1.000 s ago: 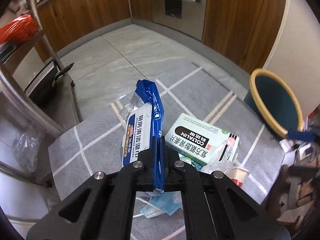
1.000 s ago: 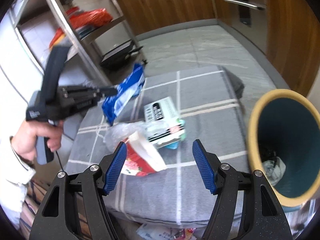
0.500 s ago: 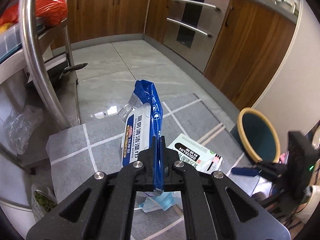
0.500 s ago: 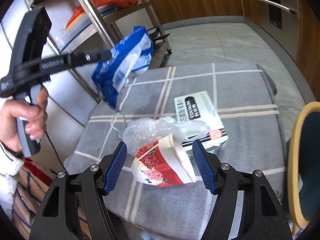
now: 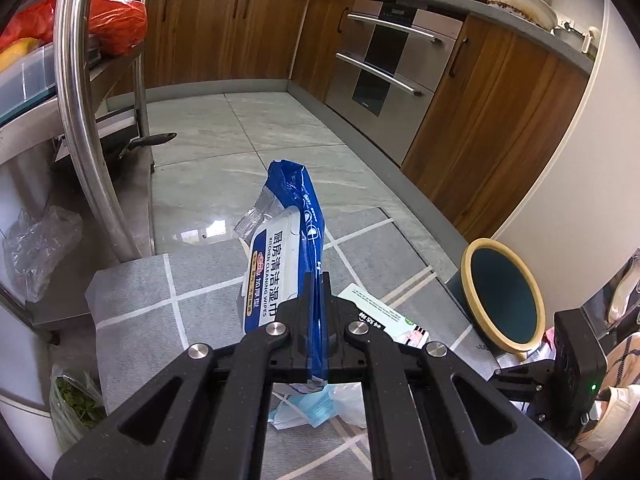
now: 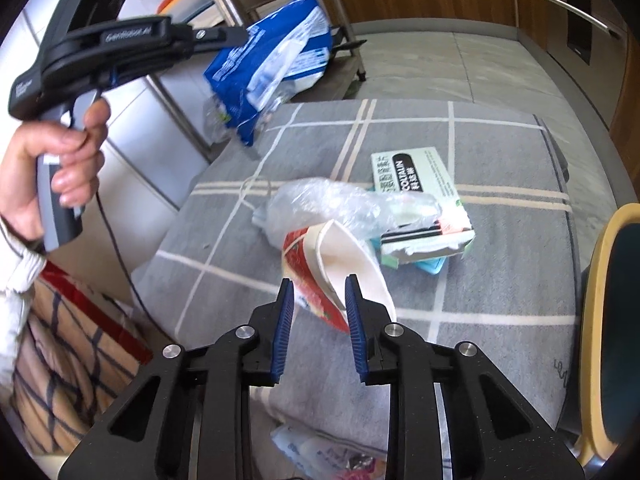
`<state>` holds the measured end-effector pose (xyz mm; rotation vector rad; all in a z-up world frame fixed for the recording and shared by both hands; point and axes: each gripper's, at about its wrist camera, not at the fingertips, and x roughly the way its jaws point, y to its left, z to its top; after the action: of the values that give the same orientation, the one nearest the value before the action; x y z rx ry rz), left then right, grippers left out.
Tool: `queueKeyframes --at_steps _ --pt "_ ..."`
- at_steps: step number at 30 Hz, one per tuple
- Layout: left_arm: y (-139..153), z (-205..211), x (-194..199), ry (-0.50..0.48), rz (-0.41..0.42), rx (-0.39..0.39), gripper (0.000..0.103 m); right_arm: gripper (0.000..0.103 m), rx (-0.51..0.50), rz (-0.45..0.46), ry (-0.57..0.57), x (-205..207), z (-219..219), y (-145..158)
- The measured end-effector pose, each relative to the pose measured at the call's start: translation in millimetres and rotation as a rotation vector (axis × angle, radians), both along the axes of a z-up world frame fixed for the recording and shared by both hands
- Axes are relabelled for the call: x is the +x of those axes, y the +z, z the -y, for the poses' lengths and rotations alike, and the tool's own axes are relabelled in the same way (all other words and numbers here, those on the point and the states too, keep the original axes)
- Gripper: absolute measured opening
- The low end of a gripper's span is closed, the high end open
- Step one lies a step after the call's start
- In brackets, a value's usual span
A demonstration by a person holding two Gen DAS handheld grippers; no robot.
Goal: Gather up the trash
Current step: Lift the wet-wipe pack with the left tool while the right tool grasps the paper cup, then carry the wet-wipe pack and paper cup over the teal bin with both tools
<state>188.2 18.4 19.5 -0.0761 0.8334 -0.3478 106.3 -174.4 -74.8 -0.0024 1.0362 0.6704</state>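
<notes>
The left gripper [image 5: 318, 292] pinches the blue wipes pack [image 5: 286, 248] fast between its fingers, clear of the grey cloth-covered table [image 6: 500, 280]; the right gripper [image 6: 318, 300] has just been closing, its fingers straddling the crushed paper cup [image 6: 332, 268]; next, firm that grip, then carry both to the yellow-rimmed bin [image 5: 502, 296].

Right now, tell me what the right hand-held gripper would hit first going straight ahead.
The crushed paper cup: it already sits between the right hand-held gripper blue pads, which have just been closing. Contact is unclear.
</notes>
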Motion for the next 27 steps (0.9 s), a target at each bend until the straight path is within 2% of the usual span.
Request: queueKeyframes --at_steps 1,5,17,27 --pt "0.3 0.4 -0.2 0.0 0.0 -0.004 0.001 0.025 -0.008 0.004 0.006 -1.6 -1.1 -0.1" --pt "4.2 0.0 -1.6 -0.002 0.007 -0.037 0.001 0.004 -0.033 0.026 0.018 -5.0 -2.4 0.6" --pt "27.6 12.8 -9.3 -0.036 0.052 -0.122 0.001 0.004 0.024 0.103 -0.02 -20.5 25.8 33.5" --pt "30.0 51.6 -10.1 -0.106 0.053 -0.122 0.001 0.004 0.041 0.14 -0.143 -28.1 76.4 51.6"
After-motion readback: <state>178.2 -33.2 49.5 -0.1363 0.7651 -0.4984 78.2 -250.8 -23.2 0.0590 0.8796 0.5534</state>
